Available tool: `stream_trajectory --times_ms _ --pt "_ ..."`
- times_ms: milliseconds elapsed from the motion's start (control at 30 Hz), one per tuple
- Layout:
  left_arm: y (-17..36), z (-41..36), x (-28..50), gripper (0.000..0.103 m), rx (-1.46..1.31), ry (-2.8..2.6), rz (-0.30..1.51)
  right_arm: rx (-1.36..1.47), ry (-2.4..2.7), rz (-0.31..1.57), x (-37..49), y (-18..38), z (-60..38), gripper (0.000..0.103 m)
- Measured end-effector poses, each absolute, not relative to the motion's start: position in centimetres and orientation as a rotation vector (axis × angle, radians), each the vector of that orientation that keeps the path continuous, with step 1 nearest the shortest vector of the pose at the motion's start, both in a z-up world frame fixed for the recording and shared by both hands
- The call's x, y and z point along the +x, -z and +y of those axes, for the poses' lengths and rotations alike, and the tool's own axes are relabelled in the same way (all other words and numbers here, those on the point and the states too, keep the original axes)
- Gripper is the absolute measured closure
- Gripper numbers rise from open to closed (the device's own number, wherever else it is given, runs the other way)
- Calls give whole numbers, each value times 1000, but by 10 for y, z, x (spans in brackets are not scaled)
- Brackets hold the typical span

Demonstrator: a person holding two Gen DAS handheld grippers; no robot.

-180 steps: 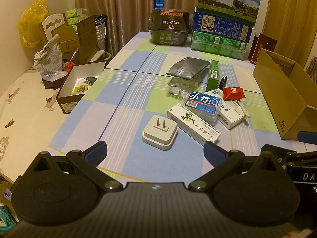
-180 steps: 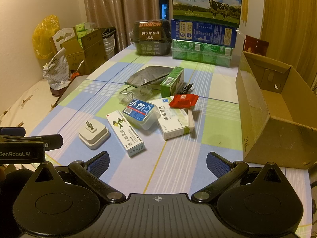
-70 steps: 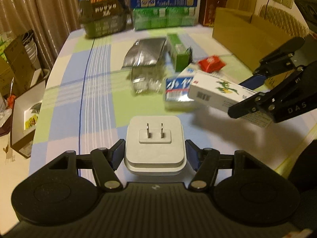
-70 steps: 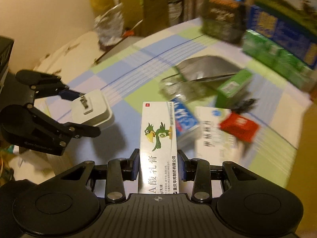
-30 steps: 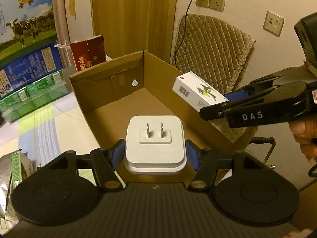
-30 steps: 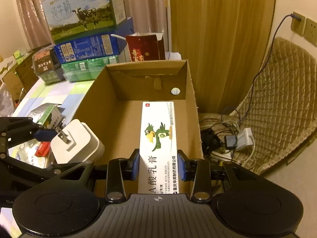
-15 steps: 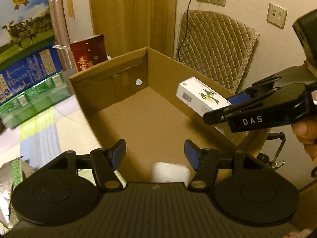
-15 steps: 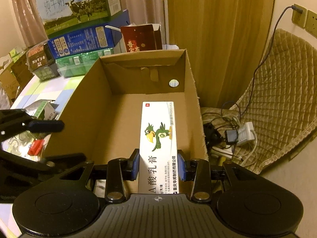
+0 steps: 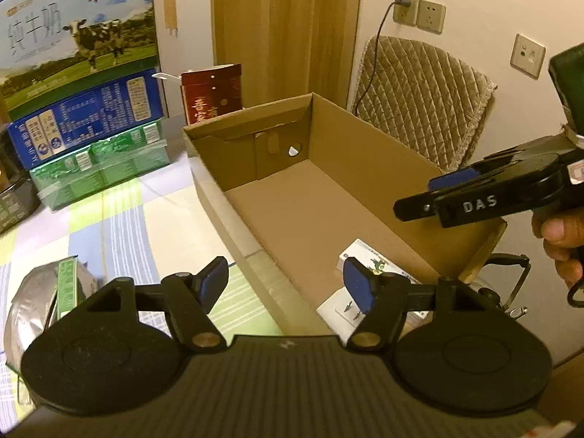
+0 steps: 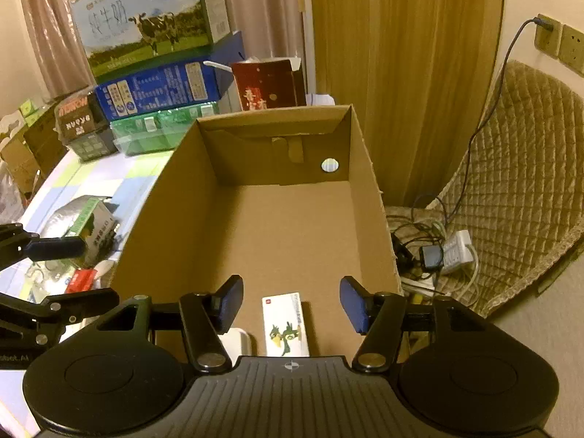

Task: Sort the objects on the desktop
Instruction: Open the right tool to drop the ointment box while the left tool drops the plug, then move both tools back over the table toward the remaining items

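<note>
Right gripper (image 10: 291,304): jaws opening, nothing between, bird-print box (image 10: 285,325) lying below at lower centre | left gripper (image 9: 286,284): jaws opening, empty | cardboard box (image 10: 175,197)

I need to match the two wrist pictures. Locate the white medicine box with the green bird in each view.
Left wrist view: the medicine box lies on the carton floor at lower right, partly behind the left hand-held gripper's right finger.
Right wrist view: it lies at bottom centre.
Shared landmark: the round hole in the cardboard carton's far wall.
</note>
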State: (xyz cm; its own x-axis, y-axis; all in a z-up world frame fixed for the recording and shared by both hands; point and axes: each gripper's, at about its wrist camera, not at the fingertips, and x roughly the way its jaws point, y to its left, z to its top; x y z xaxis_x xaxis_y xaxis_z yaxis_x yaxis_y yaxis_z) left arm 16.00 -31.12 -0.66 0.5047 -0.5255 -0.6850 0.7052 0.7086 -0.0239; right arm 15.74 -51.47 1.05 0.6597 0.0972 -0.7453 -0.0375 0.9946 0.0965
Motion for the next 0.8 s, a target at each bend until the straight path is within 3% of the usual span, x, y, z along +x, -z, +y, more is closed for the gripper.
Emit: stream_trajectory --times_ms 133,300,467,800 --pt "2 -299 155 36 247 733 727 67 -76 833 141 -18 -505 42" --pt "-7 -282 143 33 233 712 724 45 -83 828 117 -27 -485 29" --pt "-17 -260 128 25 215 686 719 6 -101 820 95 -34 -466 16" --pt "-28 -203 102 4 172 601 719 -56 -174 794 63 -42 -421 2"
